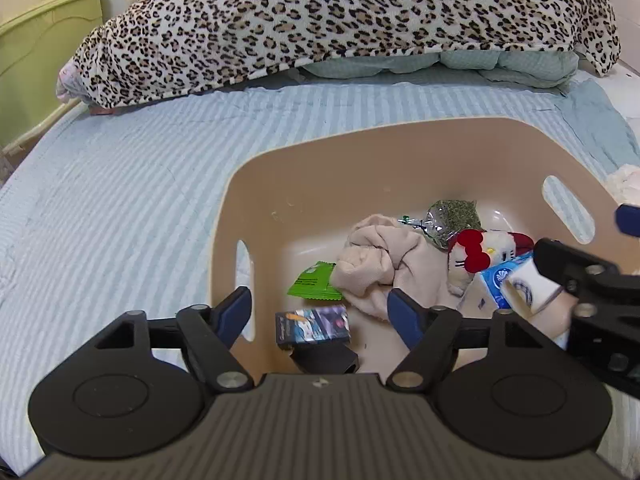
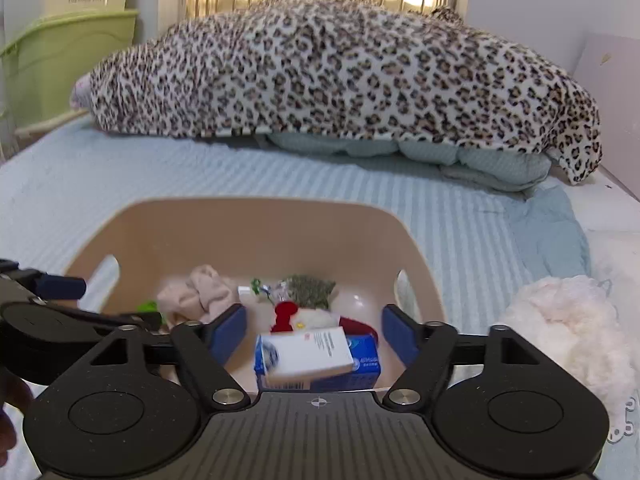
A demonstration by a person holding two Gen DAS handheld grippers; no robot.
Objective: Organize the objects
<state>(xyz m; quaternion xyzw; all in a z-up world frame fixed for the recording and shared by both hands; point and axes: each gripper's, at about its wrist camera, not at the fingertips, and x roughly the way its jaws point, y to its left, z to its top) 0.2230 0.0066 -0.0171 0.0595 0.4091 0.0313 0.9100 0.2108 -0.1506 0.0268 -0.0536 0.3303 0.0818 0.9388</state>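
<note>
A beige plastic basket (image 1: pixel 304 168) (image 2: pixel 256 220) sits on the bed. It holds a beige cloth (image 1: pixel 384 264), a Hello Kitty plush (image 1: pixel 480 252), a green packet (image 1: pixel 316 280), a dark card box (image 1: pixel 312 324), a herb bag (image 1: pixel 456 220), a blue tissue pack (image 2: pixel 360 364) and a white medicine box (image 2: pixel 312 352). My left gripper (image 1: pixel 320 312) is open and empty over the basket's near edge. My right gripper (image 2: pixel 314 334) is open, with the white box lying loose between its fingers, on the tissue pack. It also shows at the right of the left wrist view (image 1: pixel 580 280).
A leopard-print blanket (image 1: pixel 340 20) is heaped on a pale green quilt (image 1: pixel 500 64) at the far side of the striped blue bedspread (image 1: pixel 120 184). A fluffy white item (image 2: pixel 568 328) lies right of the basket. A green storage bin (image 2: pixel 60 60) stands at the far left.
</note>
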